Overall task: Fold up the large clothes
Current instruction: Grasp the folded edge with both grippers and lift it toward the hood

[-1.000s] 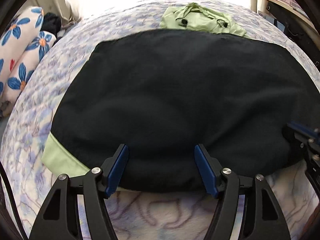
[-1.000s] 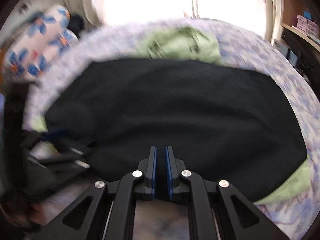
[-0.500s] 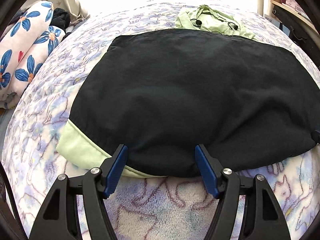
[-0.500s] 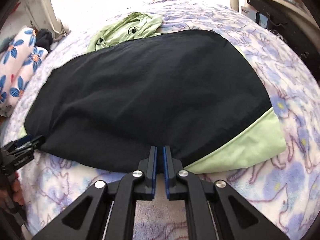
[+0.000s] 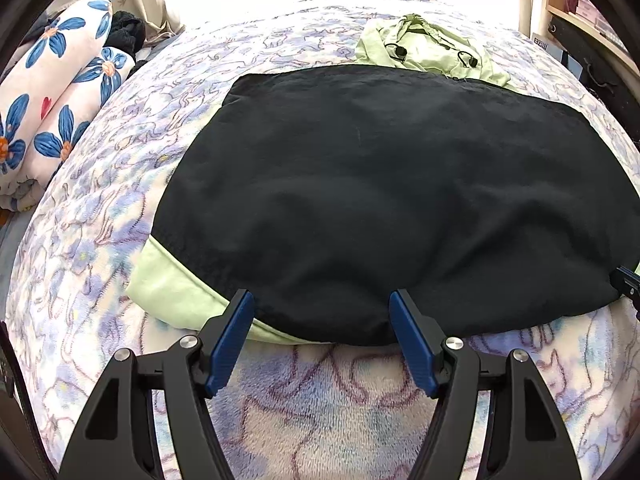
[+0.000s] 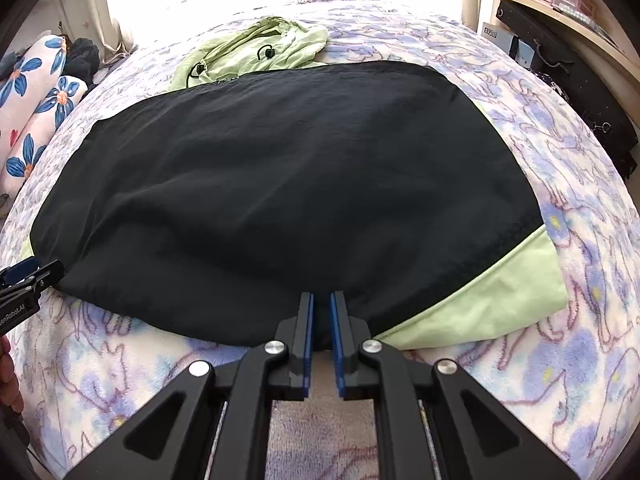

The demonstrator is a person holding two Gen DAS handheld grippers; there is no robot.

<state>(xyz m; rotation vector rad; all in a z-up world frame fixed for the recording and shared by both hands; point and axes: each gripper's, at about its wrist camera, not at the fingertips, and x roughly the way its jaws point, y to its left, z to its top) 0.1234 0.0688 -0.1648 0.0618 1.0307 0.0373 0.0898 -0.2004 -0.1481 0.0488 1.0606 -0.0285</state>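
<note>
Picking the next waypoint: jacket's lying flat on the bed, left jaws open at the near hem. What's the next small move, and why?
Probably close the left gripper on the near hem of the black jacket. Its jaws stand open astride that edge, while the right gripper is already shut on the same hem further along. With both corners pinched, the hem could be lifted toward the green hood.

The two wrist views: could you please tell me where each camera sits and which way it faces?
Left wrist view: on the left gripper, tilted down at the near hem of the black garment on the bed; own jaws apart.
Right wrist view: on the right gripper, tilted down at the same hem; own jaws nearly together.
Shared: garment, green hood, flowered pillows; each shows the other gripper's tip at its edge.
</note>
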